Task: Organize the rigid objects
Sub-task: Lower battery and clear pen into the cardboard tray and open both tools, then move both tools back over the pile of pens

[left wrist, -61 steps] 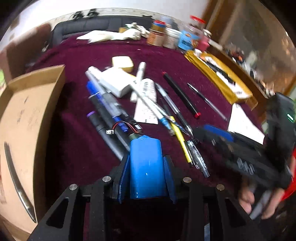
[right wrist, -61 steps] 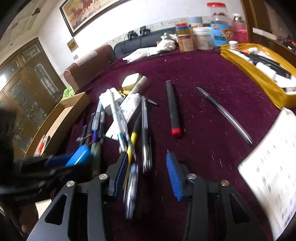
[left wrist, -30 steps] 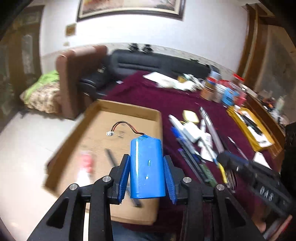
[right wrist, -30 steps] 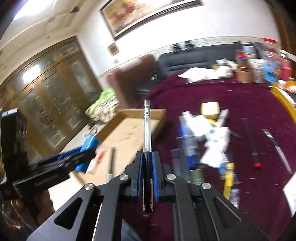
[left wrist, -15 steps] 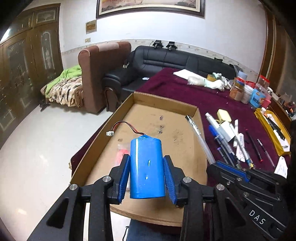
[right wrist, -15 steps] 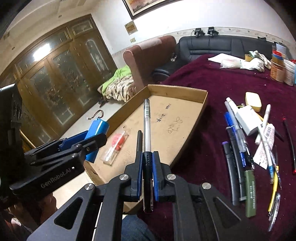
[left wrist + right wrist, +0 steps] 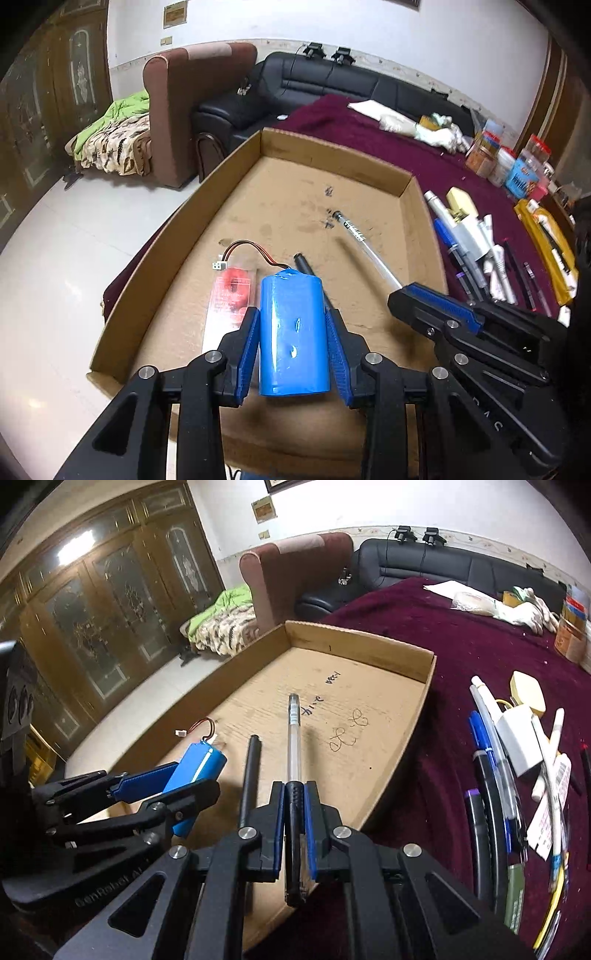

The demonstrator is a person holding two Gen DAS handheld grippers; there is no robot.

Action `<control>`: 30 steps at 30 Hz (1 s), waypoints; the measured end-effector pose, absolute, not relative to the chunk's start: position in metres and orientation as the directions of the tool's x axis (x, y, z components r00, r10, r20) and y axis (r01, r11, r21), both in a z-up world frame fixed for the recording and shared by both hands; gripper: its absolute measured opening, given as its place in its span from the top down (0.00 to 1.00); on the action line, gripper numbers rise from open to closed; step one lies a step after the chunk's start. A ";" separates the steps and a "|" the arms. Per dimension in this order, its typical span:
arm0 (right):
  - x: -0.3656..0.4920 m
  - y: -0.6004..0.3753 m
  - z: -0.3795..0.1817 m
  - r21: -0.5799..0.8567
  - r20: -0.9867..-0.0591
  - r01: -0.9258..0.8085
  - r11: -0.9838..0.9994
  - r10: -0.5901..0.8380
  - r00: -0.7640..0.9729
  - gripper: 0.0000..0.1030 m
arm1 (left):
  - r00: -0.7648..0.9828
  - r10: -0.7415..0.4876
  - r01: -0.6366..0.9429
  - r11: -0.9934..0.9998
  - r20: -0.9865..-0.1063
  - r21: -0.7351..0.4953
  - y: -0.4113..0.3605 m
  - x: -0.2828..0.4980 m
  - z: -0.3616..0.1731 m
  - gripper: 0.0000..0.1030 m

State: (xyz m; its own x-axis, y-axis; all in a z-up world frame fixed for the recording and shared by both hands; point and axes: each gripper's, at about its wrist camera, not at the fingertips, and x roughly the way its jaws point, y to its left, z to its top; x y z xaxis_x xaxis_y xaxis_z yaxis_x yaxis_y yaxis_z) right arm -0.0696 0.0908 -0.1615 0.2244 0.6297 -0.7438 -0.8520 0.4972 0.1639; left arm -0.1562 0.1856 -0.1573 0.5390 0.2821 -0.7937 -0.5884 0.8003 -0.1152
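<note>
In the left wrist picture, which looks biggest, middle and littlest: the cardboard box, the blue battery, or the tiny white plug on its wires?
1. Cardboard box, biggest by far.
2. Blue battery, though it sits very near the camera in the left gripper, so it looks bigger than it is.
3. White plug, littlest.

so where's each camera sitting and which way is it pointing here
Left wrist view: rides the left gripper, looking down over its fingers at the blue battery pack it clamps above the cardboard tray; the right gripper enters at right.
Right wrist view: rides the right gripper, looking down at the clear pen it pinches over the tray; the left gripper shows at left.
Shared: tray, battery pack, pen, a black pen in the tray.
</note>
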 end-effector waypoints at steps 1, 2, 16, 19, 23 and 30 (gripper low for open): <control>-0.070 0.094 -0.163 0.149 -0.750 -0.855 0.496 0.621 0.229 0.91 | 0.529 0.283 -0.592 0.799 -0.800 -0.108 0.186 -0.155 -0.161 0.63; -0.071 0.097 -0.164 0.139 -0.754 -0.859 0.493 0.615 0.231 0.91 | 0.516 0.285 -0.595 0.797 -0.808 -0.099 0.187 -0.152 -0.164 0.63; -0.073 0.093 -0.158 0.063 -0.741 -0.849 0.525 0.594 0.313 0.67 | 0.484 0.335 -0.611 0.791 -0.808 -0.038 0.194 -0.155 -0.170 0.48; -0.076 0.083 -0.149 0.056 -0.733 -0.840 0.540 0.594 0.333 0.60 | 0.505 0.343 -0.614 0.788 -0.792 -0.050 0.194 -0.160 -0.164 0.42; -0.088 0.066 -0.135 -0.028 -0.711 -0.818 0.575 0.564 0.421 0.60 | 0.530 0.352 -0.608 0.792 -0.772 -0.056 0.186 -0.163 -0.150 0.37; -0.101 0.010 -0.101 -0.118 -0.623 -0.716 0.688 0.510 0.593 0.58 | 0.613 0.345 -0.572 0.815 -0.710 -0.097 0.154 -0.169 -0.115 0.27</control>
